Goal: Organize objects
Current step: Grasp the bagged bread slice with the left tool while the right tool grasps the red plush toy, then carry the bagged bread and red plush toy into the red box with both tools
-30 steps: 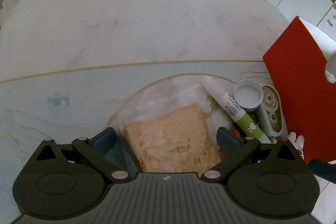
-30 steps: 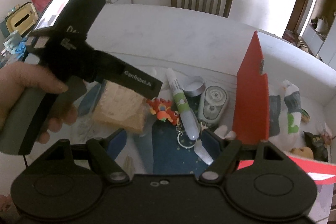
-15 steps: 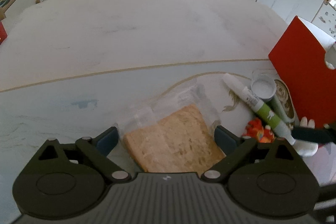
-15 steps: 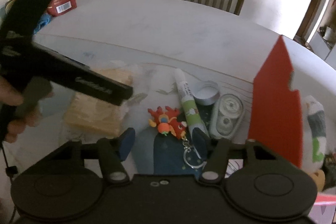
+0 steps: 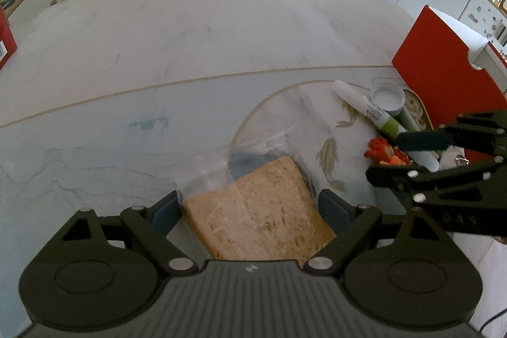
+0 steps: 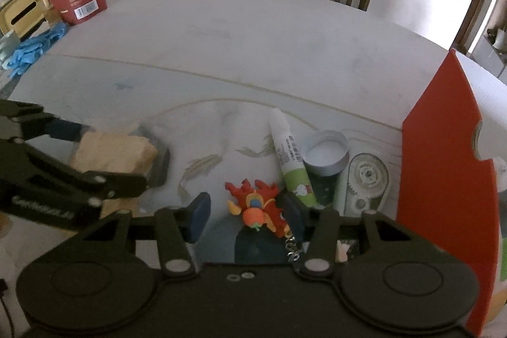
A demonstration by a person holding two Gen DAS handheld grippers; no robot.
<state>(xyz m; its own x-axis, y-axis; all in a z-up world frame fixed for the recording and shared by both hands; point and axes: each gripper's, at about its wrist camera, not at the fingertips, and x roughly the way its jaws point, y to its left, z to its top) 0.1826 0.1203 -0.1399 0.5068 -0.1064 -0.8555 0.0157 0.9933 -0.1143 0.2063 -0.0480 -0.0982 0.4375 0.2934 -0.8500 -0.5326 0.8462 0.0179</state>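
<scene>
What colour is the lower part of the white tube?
Green, clearest in the right wrist view: tube.

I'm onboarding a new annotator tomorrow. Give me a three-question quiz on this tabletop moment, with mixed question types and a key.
1. True or false: the left gripper is shut on the bagged bread slice.
2. What lies between the right gripper's open fingers? A) bottle cap B) red-orange keychain toy C) glue stick
3. Fill in: the white cap lies between the glue stick and the upright ____ board.

Key: 1 true; 2 B, the toy; 3 red.
</scene>
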